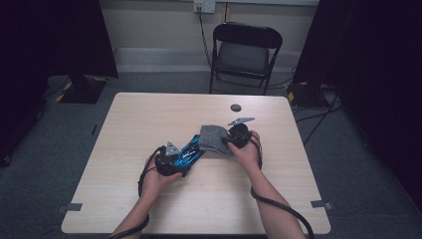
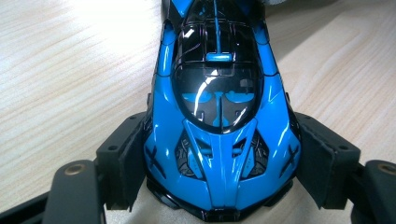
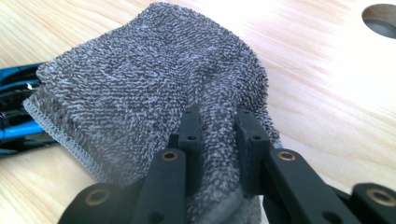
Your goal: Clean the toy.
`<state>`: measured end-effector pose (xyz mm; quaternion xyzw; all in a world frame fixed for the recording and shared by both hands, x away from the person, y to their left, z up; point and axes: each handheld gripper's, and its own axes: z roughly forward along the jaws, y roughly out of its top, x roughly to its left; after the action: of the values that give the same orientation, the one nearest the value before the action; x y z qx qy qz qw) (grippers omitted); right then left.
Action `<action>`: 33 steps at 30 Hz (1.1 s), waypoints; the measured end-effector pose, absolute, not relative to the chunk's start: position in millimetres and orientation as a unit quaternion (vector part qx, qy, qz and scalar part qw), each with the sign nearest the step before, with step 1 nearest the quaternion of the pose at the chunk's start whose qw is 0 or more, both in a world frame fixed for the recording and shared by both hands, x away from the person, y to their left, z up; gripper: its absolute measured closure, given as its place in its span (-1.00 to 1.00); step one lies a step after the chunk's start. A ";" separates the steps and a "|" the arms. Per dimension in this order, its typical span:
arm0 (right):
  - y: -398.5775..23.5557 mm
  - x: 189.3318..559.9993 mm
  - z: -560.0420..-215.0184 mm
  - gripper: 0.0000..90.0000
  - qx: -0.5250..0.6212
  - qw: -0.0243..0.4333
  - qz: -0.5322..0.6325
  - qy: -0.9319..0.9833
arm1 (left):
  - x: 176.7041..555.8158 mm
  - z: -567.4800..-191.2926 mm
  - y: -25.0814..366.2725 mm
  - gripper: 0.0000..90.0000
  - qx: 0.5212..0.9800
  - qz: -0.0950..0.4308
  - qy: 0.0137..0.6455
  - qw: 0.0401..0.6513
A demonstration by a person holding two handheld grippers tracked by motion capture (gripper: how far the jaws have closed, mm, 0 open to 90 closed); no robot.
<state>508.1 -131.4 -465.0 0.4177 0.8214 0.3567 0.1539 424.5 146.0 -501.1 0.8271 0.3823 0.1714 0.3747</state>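
Observation:
A glossy blue and black toy car (image 2: pixel 219 116) lies on the wooden table (image 1: pixel 149 114), and my left gripper (image 2: pixel 219 172) is shut on its sides, one pad against each flank. In the high view the blue toy car (image 1: pixel 191 149) points up and to the right from my left gripper (image 1: pixel 171 162). A grey terry cloth (image 3: pixel 140 93) covers the car's far end. My right gripper (image 3: pixel 218 135) is shut on a fold of that cloth. From above, the grey cloth (image 1: pixel 214 139) sits just left of my right gripper (image 1: pixel 238 135).
A round hole (image 1: pixel 236 107) in the tabletop lies beyond the cloth, also seen as a hole (image 3: pixel 380 18) in the right gripper view. A black folding chair (image 1: pixel 245 52) stands behind the table. Cables trail from both grippers over the near edge.

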 end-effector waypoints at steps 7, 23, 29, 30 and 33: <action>-141.0 506.9 -463.8 0.67 0.419 0.160 0.355 0.820 | 424.5 -501.1 146.0 -0.42 0.827 0.172 0.382 0.375; -164.5 503.4 -459.2 0.67 0.431 0.167 0.356 0.812 | 424.4 -501.1 146.0 -0.42 0.827 0.171 0.382 0.375; -175.7 502.5 -456.7 0.66 0.438 0.174 0.355 0.807 | 424.4 -501.2 145.8 -0.42 0.827 0.170 0.383 0.376; -178.3 502.2 -456.0 0.66 0.440 0.174 0.356 0.806 | 424.3 -501.3 145.8 -0.42 0.826 0.170 0.383 0.376; -184.2 501.6 -454.6 0.67 0.443 0.175 0.361 0.802 | 424.3 -501.2 145.8 -0.42 0.827 0.170 0.383 0.376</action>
<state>501.6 -184.2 -454.6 0.4429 0.8018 0.3612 0.1748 424.3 145.8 -501.2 0.8265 0.3832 0.1698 0.3758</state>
